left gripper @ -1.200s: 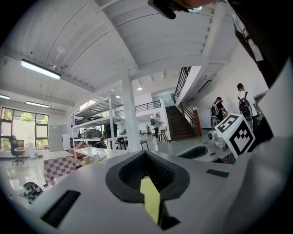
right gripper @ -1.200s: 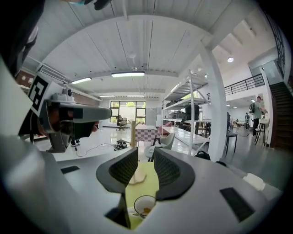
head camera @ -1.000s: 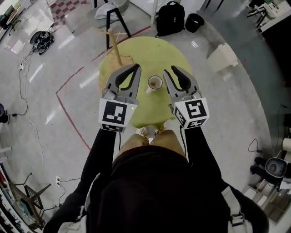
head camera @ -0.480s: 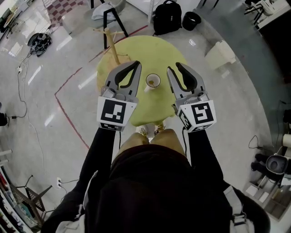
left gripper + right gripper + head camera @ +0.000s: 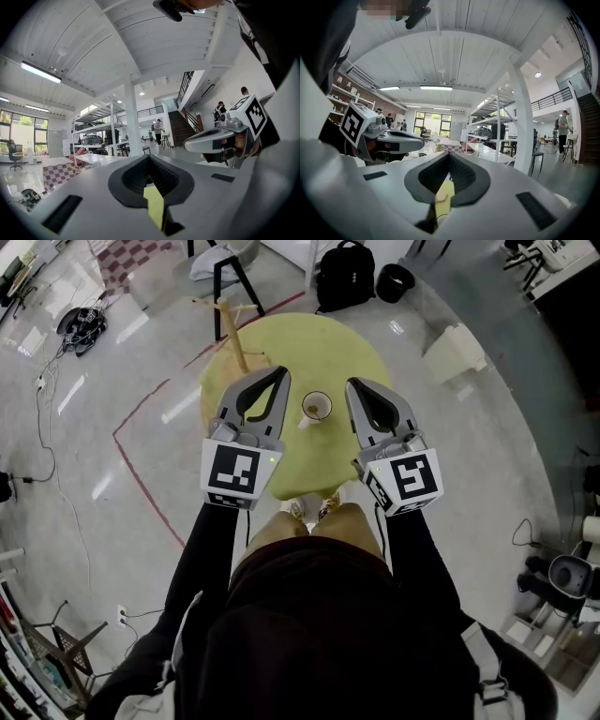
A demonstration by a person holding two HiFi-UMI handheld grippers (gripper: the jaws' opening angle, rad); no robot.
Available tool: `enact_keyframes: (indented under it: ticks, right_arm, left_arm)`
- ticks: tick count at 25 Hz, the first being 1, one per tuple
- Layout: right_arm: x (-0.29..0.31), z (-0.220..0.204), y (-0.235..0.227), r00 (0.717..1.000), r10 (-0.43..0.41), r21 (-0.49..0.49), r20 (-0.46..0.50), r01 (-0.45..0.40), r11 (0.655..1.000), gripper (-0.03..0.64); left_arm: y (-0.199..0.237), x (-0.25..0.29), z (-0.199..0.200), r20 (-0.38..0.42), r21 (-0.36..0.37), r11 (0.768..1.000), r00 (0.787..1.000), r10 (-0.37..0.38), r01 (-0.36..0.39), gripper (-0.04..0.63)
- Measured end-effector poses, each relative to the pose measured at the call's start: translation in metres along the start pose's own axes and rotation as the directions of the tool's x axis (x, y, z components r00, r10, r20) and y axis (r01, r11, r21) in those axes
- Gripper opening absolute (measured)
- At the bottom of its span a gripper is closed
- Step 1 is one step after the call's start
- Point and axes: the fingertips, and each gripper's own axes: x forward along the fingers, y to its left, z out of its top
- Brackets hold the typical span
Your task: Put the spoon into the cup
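A white cup (image 5: 317,407) stands on the round yellow-green table (image 5: 281,474), with a small brownish thing inside it that is too small to name. A white handle-like piece (image 5: 305,424) sticks out at its near left. I cannot make out a spoon for certain. My left gripper (image 5: 279,374) hovers left of the cup, shut and empty. My right gripper (image 5: 353,384) hovers right of it, also shut with nothing between its jaws. Both point level, above the table. In each gripper view, the jaws (image 5: 149,157) (image 5: 449,154) meet at the tips and the other gripper (image 5: 220,136) (image 5: 393,138) shows alongside.
A wooden stand (image 5: 230,329) rises at the table's far left edge. On the floor beyond are a black backpack (image 5: 340,277), a stool (image 5: 220,268), a white box (image 5: 453,351) and cables (image 5: 82,322). The person's knees are at the table's near edge.
The right gripper's jaws have closed from wide open to shut, with nothing in them. The left gripper has stayed where it was.
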Motion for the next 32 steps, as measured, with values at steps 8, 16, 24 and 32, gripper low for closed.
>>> enact_keyframes:
  ticks: [8,16,24,32]
  right_arm:
    - [0.002,0.001,-0.004,1.000,0.015,0.016,0.006,-0.015,1.000,0.026]
    - [0.003,0.000,-0.017,1.000,0.021,0.036,0.019,-0.022,0.999,0.026]
    - [0.003,0.003,-0.018,0.999,0.030,0.037,0.029,-0.032,0.999,0.026]
    - [0.002,0.004,-0.018,0.999,0.034,0.031,0.040,-0.035,0.999,0.026]
  left_arm:
    - [0.000,0.004,0.000,-0.008,0.008,1.000,1.000,0.005,-0.005,0.017]
    - [-0.006,0.012,0.001,-0.016,0.018,1.000,1.000,0.010,-0.010,0.017]
    - [-0.006,0.009,0.000,-0.026,0.012,1.000,0.999,0.023,-0.022,0.017]
    - [-0.005,0.008,0.001,-0.030,0.023,0.999,0.999,0.029,-0.029,0.017]
